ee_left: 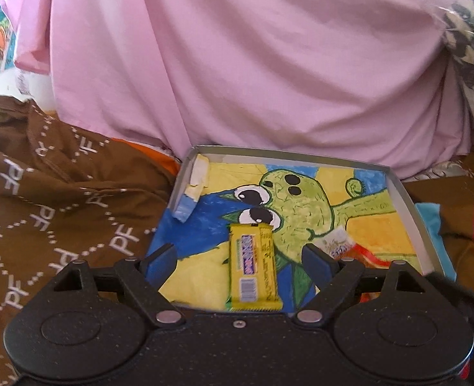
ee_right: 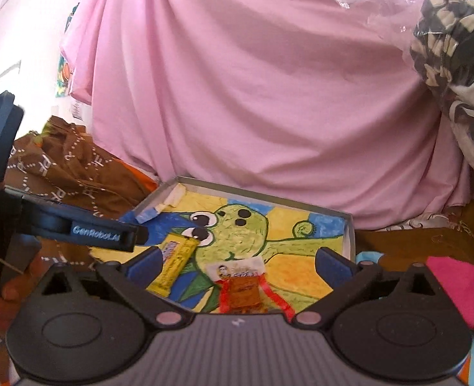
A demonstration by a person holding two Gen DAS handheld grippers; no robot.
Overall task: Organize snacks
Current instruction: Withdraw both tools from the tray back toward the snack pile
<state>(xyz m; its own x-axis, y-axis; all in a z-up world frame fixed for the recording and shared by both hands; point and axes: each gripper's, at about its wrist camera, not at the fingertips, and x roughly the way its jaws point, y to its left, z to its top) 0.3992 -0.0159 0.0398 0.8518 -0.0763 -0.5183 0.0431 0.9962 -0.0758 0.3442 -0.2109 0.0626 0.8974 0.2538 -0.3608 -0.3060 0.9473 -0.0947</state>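
Both tools, left (ee_left: 238,257) and right (ee_right: 238,262), gape apart over the tray (ee_right: 349,225); left one (ee_right: 108,230) reads "GenRobot.AI".

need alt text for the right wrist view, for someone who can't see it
The open right gripper hovers over a shallow box lined with a green cartoon drawing, a red-and-brown snack packet between its fingers. A yellow snack bar lies left, the left gripper beside it.

Yellow snack bar (ee_left: 253,267), red-brown wrapper (ee_right: 245,288), pink sheet (ee_left: 253,64), brown lettered cloth (ee_left: 44,193)
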